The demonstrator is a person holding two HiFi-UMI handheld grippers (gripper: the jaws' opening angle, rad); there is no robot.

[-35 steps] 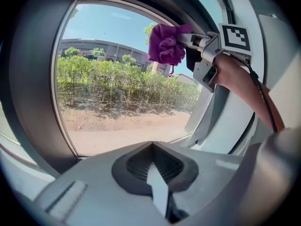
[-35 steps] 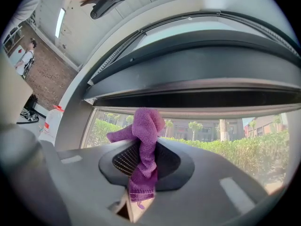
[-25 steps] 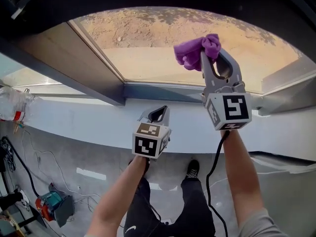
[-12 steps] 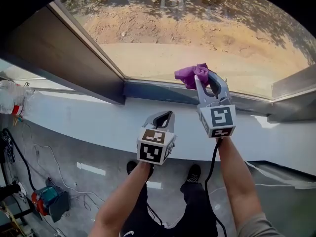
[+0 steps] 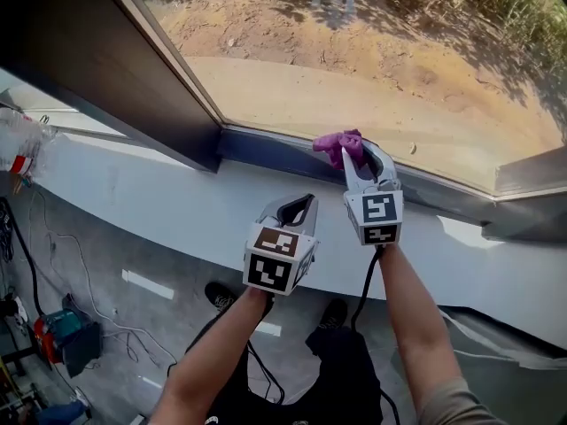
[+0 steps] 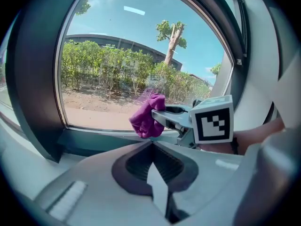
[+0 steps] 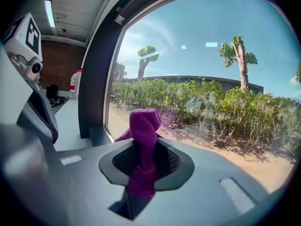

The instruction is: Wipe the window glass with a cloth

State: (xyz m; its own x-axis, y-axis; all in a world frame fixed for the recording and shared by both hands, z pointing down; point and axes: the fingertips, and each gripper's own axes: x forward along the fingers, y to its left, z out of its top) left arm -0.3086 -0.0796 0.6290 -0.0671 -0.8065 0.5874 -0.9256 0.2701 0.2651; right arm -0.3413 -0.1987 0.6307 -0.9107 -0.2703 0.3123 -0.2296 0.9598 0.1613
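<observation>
Purple cloth clamped in my right gripper, low at the window glass.

The cloth stuck out in a bunch beyond my right fingertips, which pressed together on it. It was just above the dark lower frame and close to the glass; I could not tell if it touched. My left gripper hung below and left of those fingers, over the white sill, jaws together with nothing between.
</observation>
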